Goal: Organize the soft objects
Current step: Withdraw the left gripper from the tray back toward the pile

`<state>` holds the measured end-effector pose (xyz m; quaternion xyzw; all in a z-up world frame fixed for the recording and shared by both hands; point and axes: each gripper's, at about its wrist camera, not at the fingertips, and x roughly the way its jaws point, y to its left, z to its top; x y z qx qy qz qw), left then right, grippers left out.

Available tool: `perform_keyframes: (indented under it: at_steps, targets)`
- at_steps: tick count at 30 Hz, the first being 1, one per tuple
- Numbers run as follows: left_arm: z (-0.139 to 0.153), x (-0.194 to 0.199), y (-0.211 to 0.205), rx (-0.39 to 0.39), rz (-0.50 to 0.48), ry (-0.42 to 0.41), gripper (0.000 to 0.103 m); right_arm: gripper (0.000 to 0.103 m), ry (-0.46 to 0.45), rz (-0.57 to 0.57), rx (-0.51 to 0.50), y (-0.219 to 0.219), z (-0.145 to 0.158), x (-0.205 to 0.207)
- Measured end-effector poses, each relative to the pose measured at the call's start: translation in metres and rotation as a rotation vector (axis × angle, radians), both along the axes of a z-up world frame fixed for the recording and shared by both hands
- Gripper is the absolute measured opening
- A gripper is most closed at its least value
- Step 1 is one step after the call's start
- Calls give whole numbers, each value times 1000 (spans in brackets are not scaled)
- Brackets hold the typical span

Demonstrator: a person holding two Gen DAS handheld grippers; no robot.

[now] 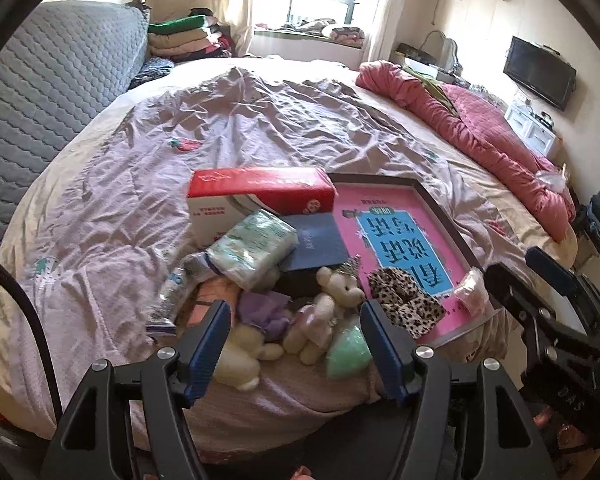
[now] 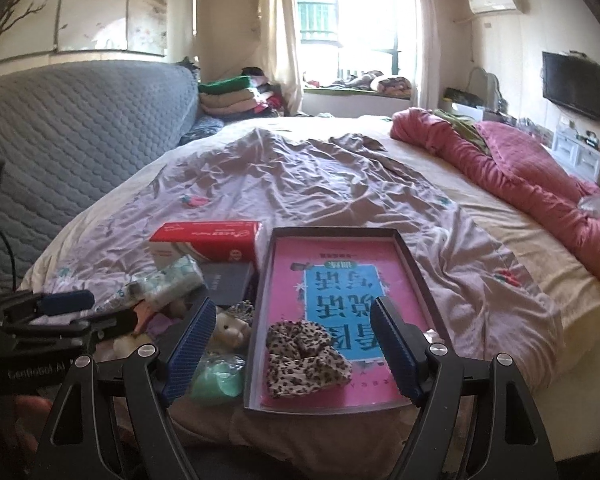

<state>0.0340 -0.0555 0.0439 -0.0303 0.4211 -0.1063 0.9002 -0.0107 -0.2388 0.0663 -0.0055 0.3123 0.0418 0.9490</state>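
Much of the pile beside the tray (image 2: 410, 264) is half buried. A cream plush (image 1: 239, 356) lies under the left gripper (image 1: 295, 344), its shape hard to read, and the purple cloth (image 1: 265, 312) is partly covered by a small bear (image 1: 336, 292). The dark book (image 1: 316, 244) shows only one corner from under the tissue pack (image 1: 255, 248) and the red box (image 1: 259, 192). A crumpled tube (image 1: 171, 292) at the pile's far left is blurred. The pink bag (image 1: 470, 288) at the tray's right rim is cut off by the right gripper's body.

The left gripper's fingers (image 1: 207, 348) stand open above the pile, holding and touching nothing; the bear and the green sponge (image 1: 348, 348) lie between them in the view.

The right gripper (image 2: 293, 354) hangs over the tray's near end, its fingers (image 2: 396, 352) wide apart and empty. The leopard scrunchie (image 2: 304, 356) lies inside the tray on the pink book (image 2: 340, 280), below and between those fingers, apart from them. The tray rests on the bed (image 2: 300, 176), just right of the pile.
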Motion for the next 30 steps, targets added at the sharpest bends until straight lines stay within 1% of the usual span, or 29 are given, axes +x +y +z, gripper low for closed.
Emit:
perform_keyframes:
  at_steps: [17,24,30]
  targets:
    - [11,5,72,-25,147,-7,67,81,0,54,-18,17,4,-4]
    - [10,3,90,-21,175,-5,67,81,1,69,-16,22,3,-5]
    - [7,2,94,-27,168,-7,67,81,19,88,-6,25,-4,-4]
